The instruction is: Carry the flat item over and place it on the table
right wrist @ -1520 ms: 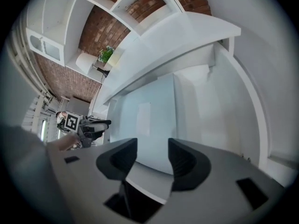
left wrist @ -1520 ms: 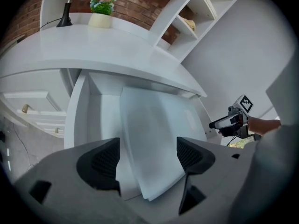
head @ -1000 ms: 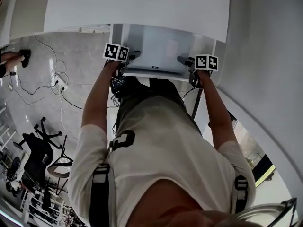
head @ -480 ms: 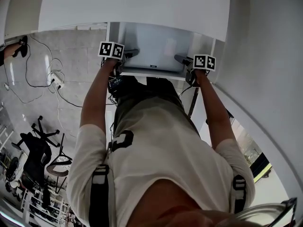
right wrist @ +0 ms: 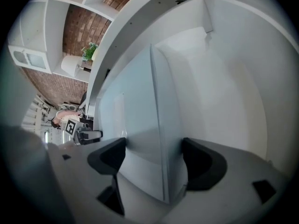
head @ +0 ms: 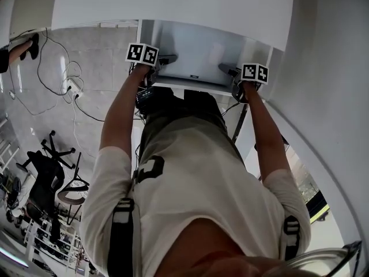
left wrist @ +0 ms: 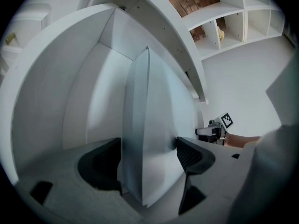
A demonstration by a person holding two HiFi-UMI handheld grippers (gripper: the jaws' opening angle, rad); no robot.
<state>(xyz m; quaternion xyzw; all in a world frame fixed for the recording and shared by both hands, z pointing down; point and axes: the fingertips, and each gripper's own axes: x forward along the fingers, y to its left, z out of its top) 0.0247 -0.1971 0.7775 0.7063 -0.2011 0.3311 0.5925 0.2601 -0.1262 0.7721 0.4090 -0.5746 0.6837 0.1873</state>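
Upper centre of the head view: the flat item (head: 193,51), a pale grey slab, is hanging between both tongs in front of the person, right at the near edge of the white table (head: 173,4). By my read it isn't resting on the table yet. I can't tell whether its far edge is sitting over or under the table's edge.

The left gripper (head: 166,59) is pinching the flat item's left side and the right gripper (head: 226,69) is pinching its right side. Each gripper view is showing the flat item (left wrist: 149,125) edge-on, with black pads (left wrist: 194,155) pressing on both faces and no gap. It's the same on the right (right wrist: 145,125).

Doing this step well, my take:
- Both sides should be advancing together, so the flat item isn't twisting or bowing.
- It should be staying level, with the far edge clearing the table before any lowering.
- The tongs should be letting go only once it's lying flat on the table.
- Each grip is catching only a margin of the item, so one side slipping is the risk.

Containers: none are taking part in the task.
- White shelf cubbies (left wrist: 233,22) are showing at the upper right of the left gripper view, and one is holding a small pale object (left wrist: 220,33).
- At the upper left of the right gripper view, a shelf is carrying a green plant (right wrist: 89,50).
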